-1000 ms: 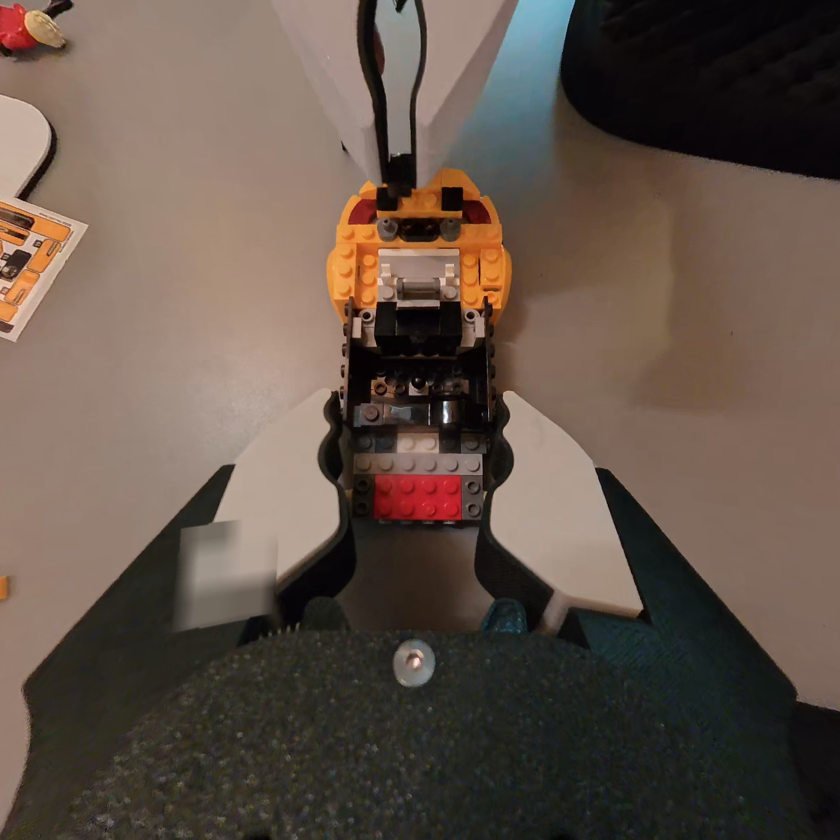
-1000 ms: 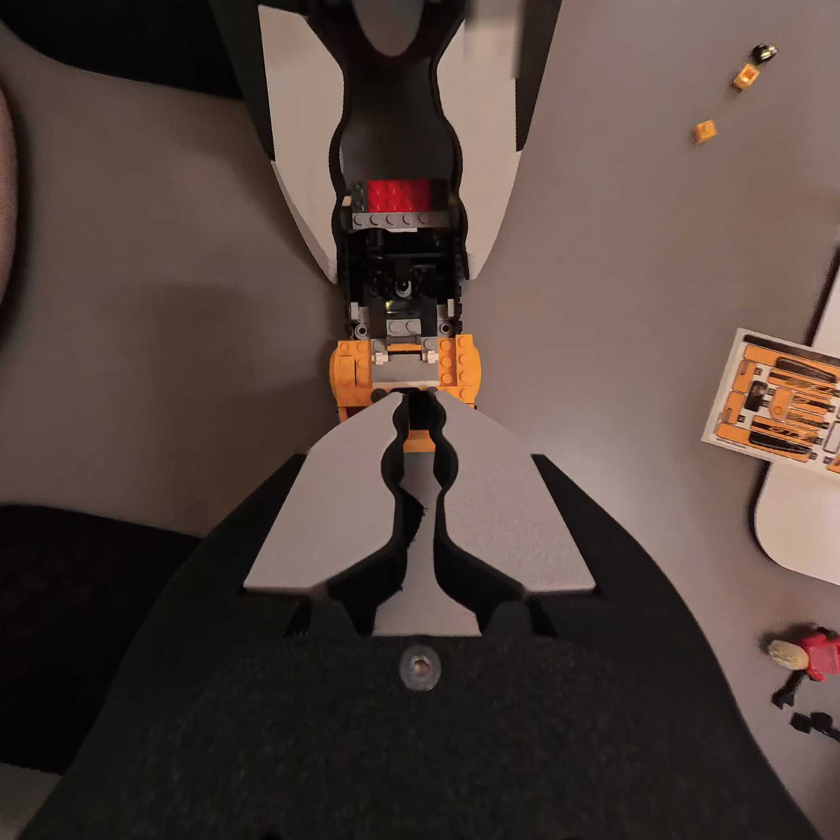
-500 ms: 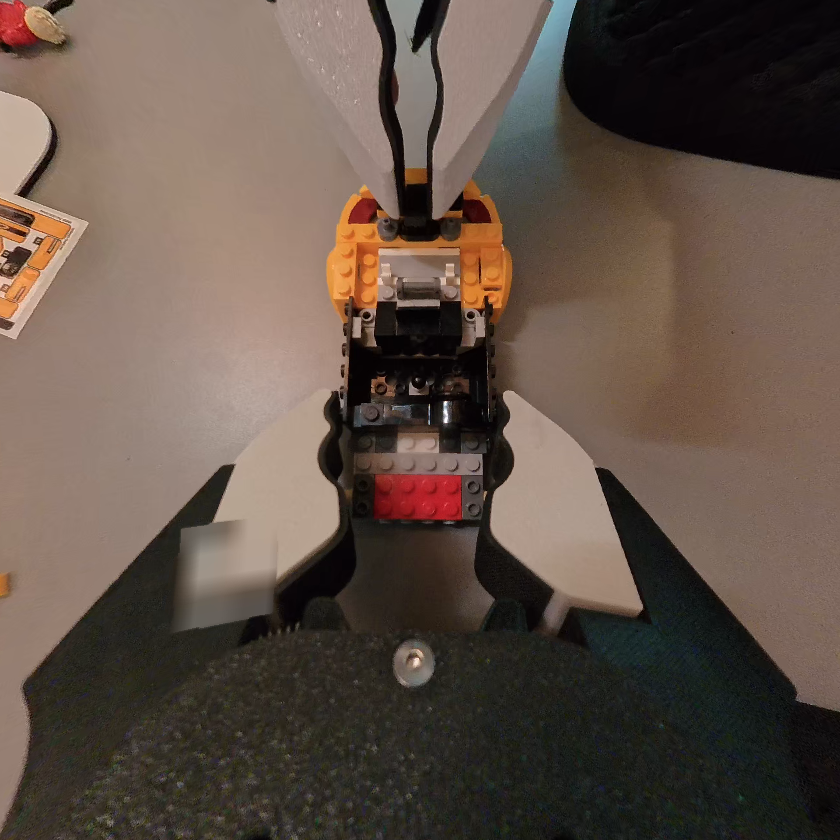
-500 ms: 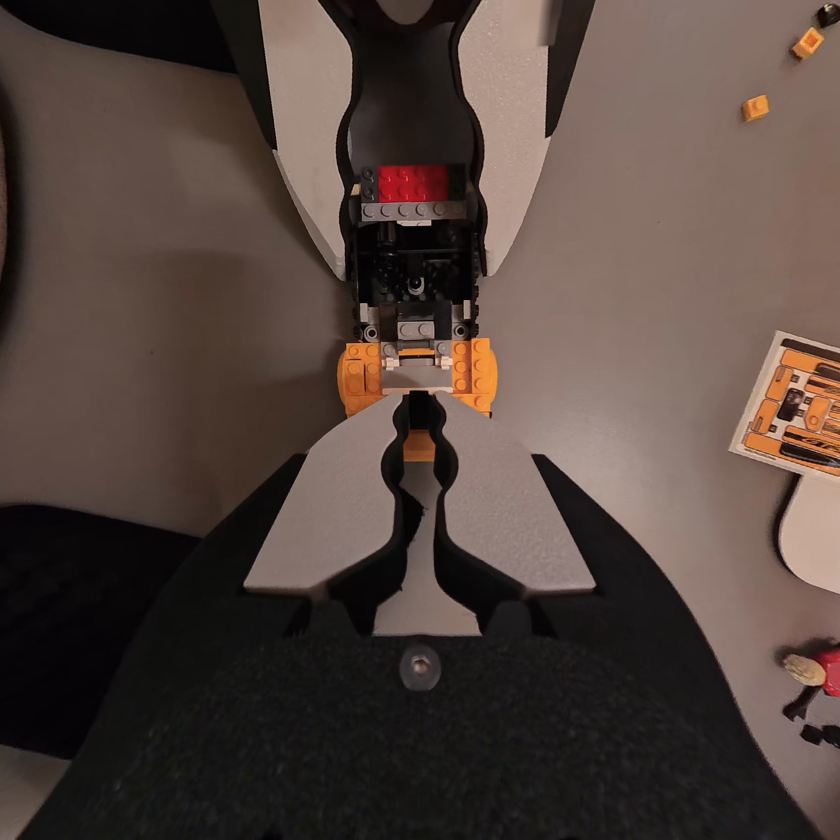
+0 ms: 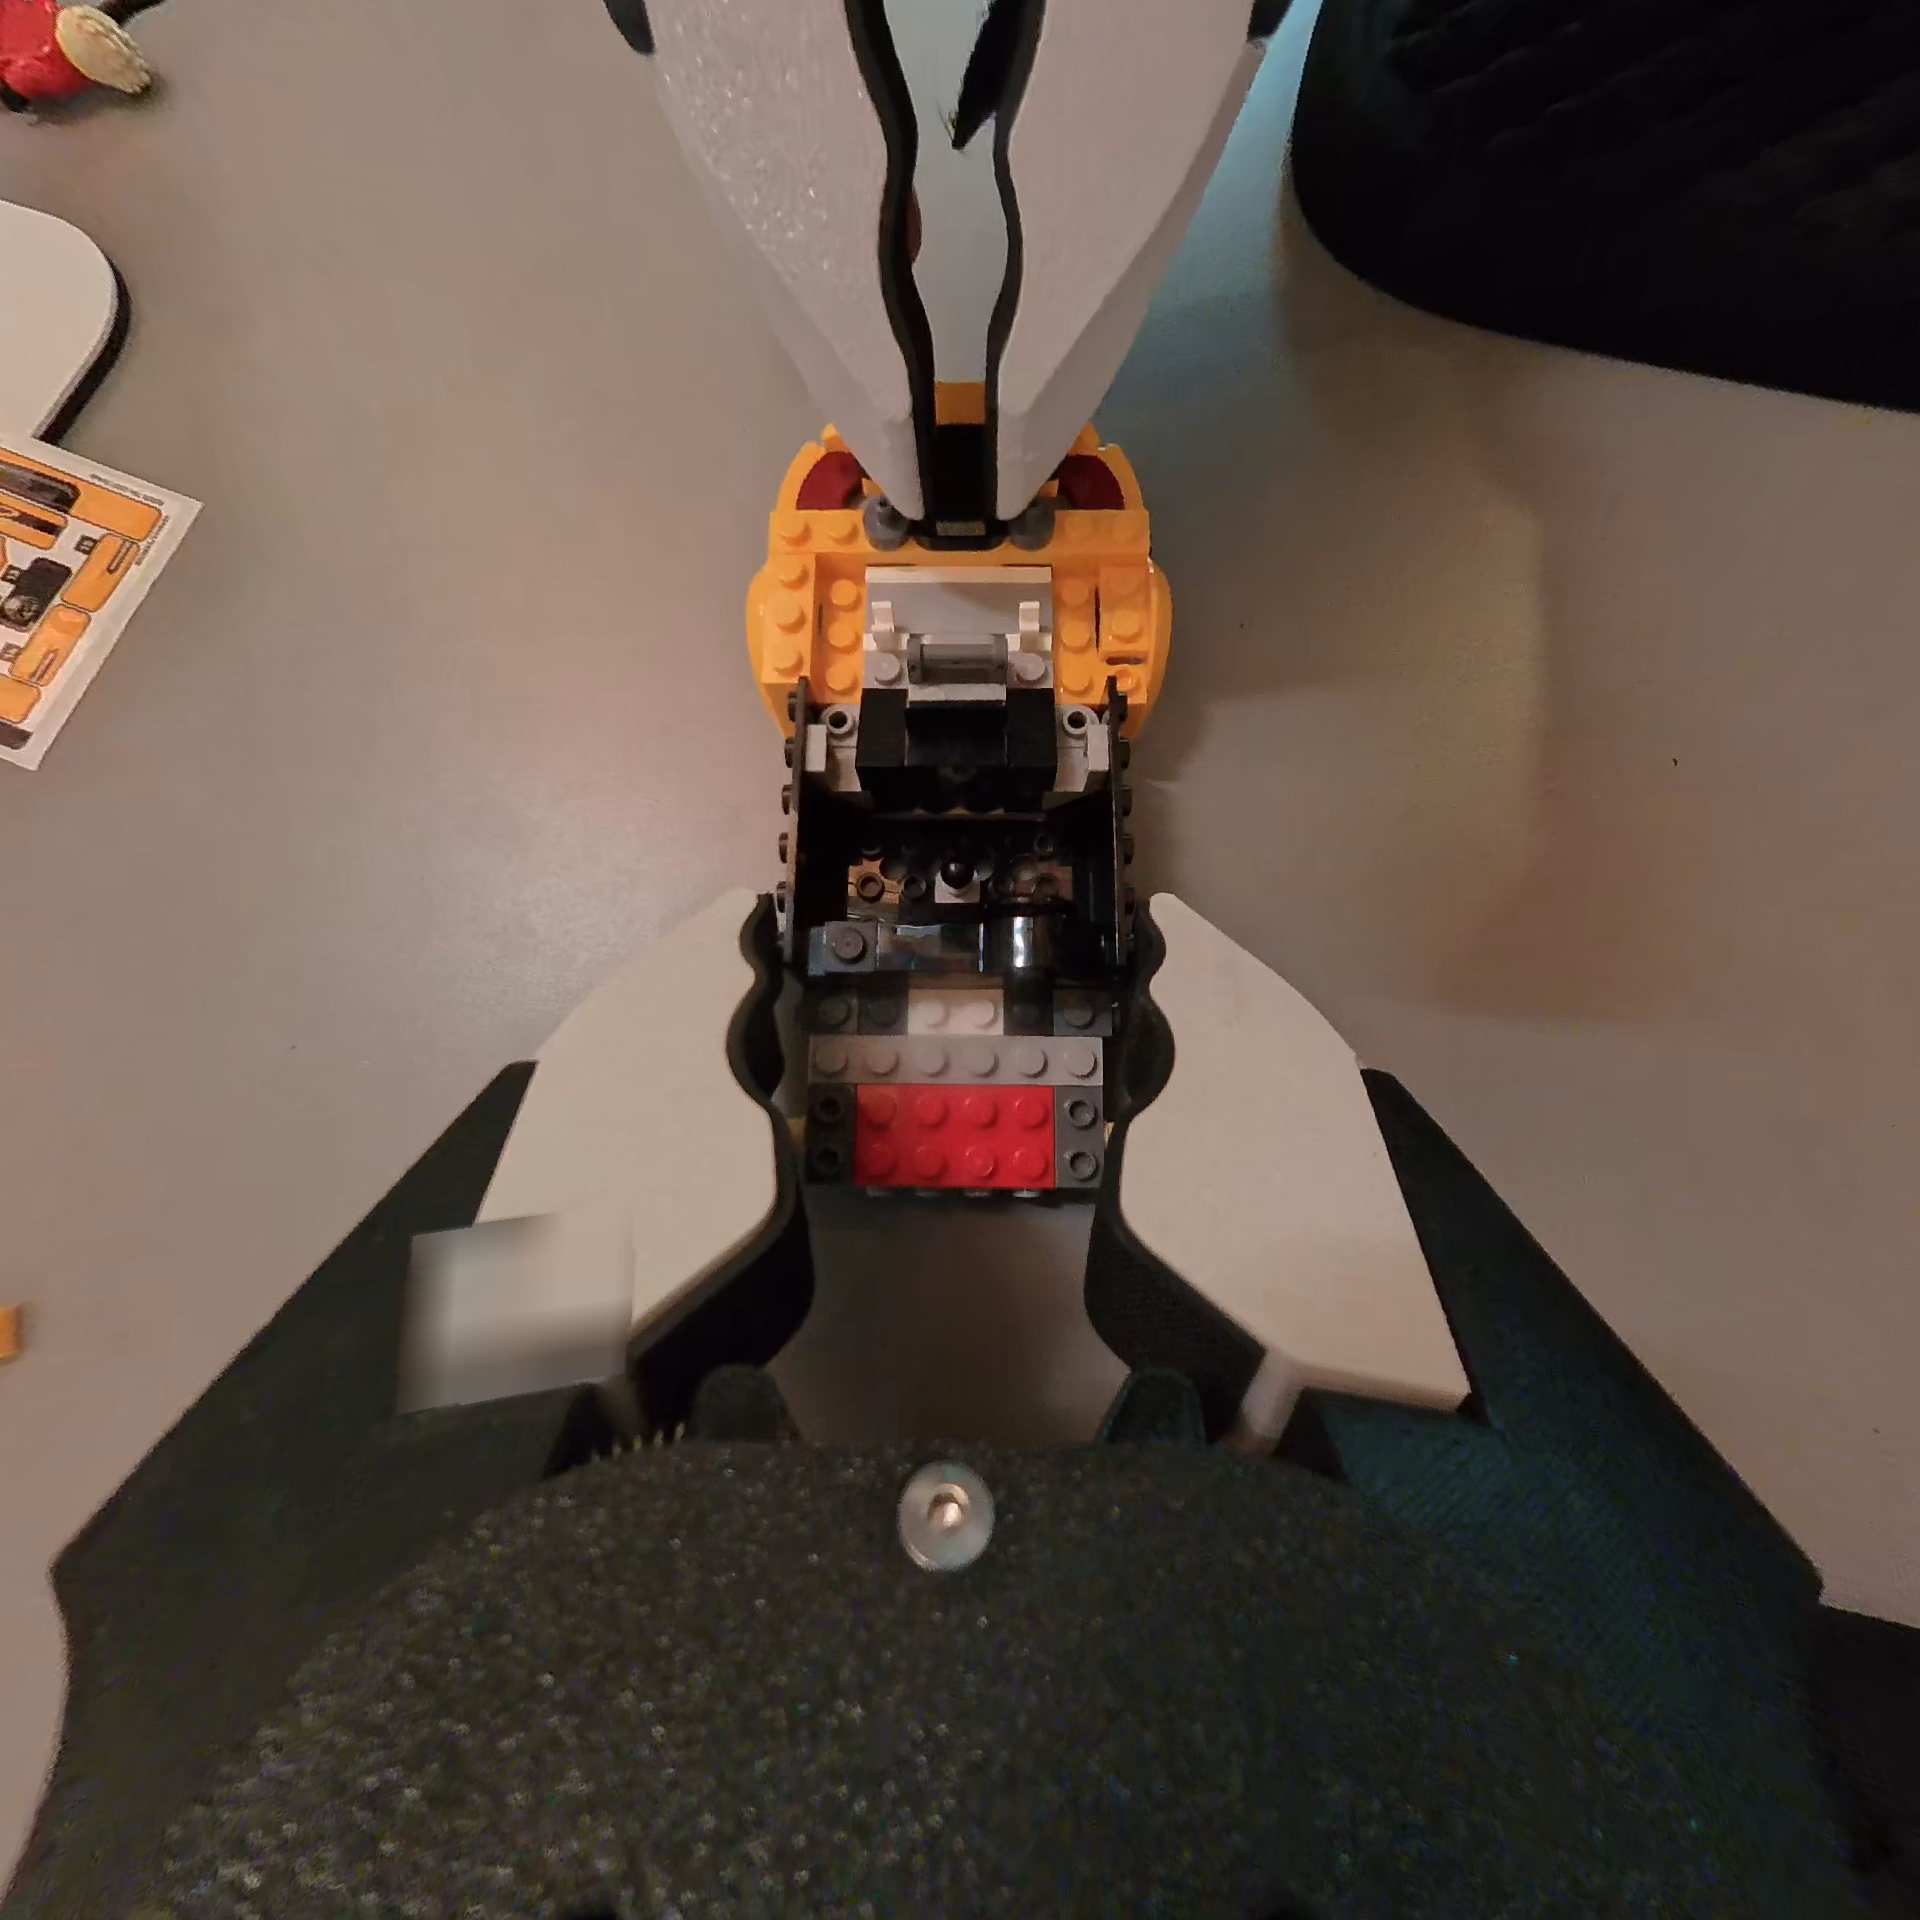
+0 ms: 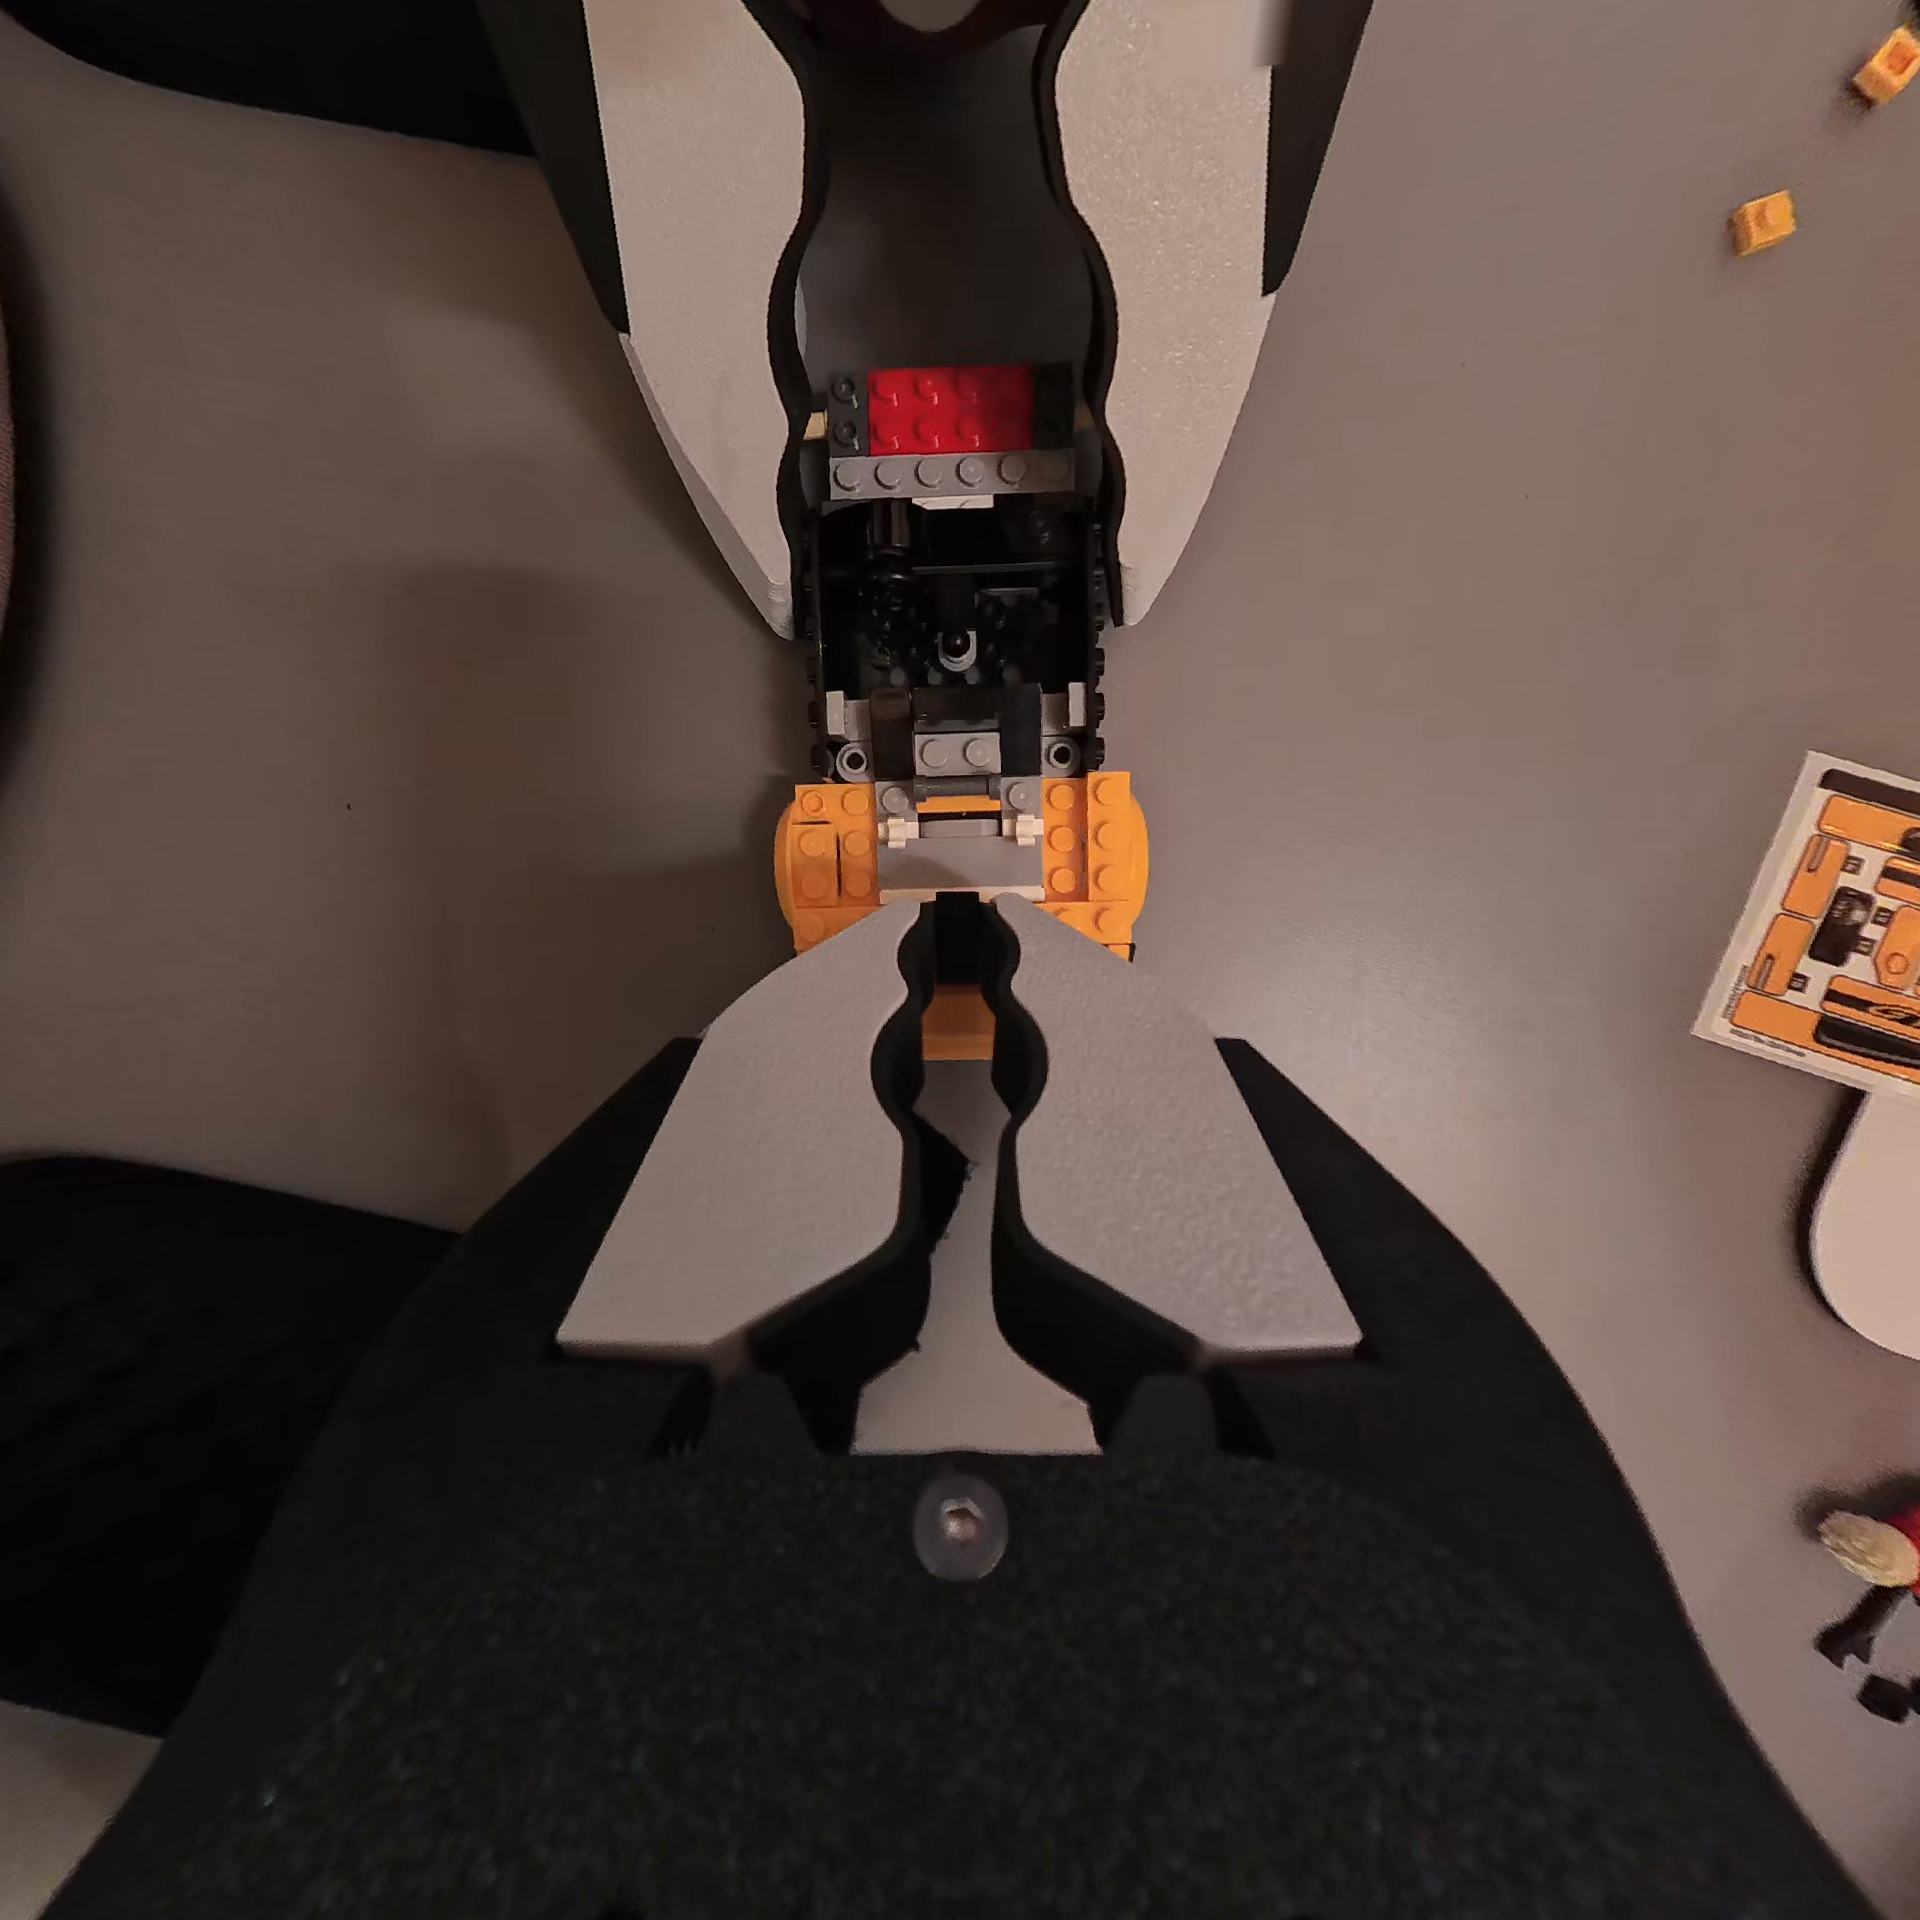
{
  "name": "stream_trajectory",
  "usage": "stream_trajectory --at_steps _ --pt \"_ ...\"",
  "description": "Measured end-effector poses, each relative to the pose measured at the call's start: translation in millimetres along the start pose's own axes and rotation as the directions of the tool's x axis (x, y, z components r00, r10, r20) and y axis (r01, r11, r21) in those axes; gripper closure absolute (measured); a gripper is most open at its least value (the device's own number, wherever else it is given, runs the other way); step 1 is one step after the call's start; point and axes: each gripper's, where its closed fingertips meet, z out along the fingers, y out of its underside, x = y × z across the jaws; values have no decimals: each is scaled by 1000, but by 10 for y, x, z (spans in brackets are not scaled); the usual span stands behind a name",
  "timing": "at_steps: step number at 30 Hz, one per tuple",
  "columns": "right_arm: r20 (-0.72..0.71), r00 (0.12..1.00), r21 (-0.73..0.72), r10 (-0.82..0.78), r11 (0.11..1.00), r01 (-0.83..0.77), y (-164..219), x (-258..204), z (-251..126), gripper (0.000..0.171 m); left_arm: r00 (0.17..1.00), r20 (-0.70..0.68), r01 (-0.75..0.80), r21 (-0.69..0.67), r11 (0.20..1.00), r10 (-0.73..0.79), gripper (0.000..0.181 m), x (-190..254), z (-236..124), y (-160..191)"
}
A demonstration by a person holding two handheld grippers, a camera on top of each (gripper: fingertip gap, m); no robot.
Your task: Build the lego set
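Observation:
A partly built lego vehicle (image 5: 800,623) with an orange front, black middle and red rear plate rests on the grey table. My left gripper (image 5: 956,914) is shut on its black rear sides, with the red plate (image 5: 956,1132) between the fingers. My right gripper (image 6: 961,920) comes from the opposite side and is shut on a small black piece (image 6: 958,951), held against the orange front of the vehicle (image 6: 1081,852). In the left wrist view the right gripper (image 5: 956,509) covers the front edge. In the right wrist view the left gripper (image 6: 956,623) holds the far end.
A sticker sheet (image 6: 1829,935) lies right of the vehicle, beside a white board (image 6: 1870,1247). A red minifigure (image 6: 1881,1558) and two small orange pieces (image 6: 1761,223) lie on the table. A black padded object (image 5: 1610,187) sits near the right gripper's side. About 6 cm separates my left fingertips from my right. The red minifigure (image 6: 1881,1558) is about equally far from each gripper, around 25 cm.
My right gripper has moved in over the vehicle's orange front with the black piece, now covering the front edge. The left gripper and the vehicle have stayed put.

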Motion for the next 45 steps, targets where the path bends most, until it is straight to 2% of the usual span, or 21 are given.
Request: stream_trajectory --at_steps 17,31,45 --pt "-12 1000 43 23 999 -23 -8 43 -78 164 1000 1 1 1 1000 -1 118 -1 2 -1" --pt "-15 1000 -12 -3 1000 3 20 42 -16 164 1000 2 0 -1 1000 0 118 1 0 0" --pt "-4 1000 40 25 999 -25 54 42 -135 160 1000 0 1 0 1000 -1 118 4 0 0"
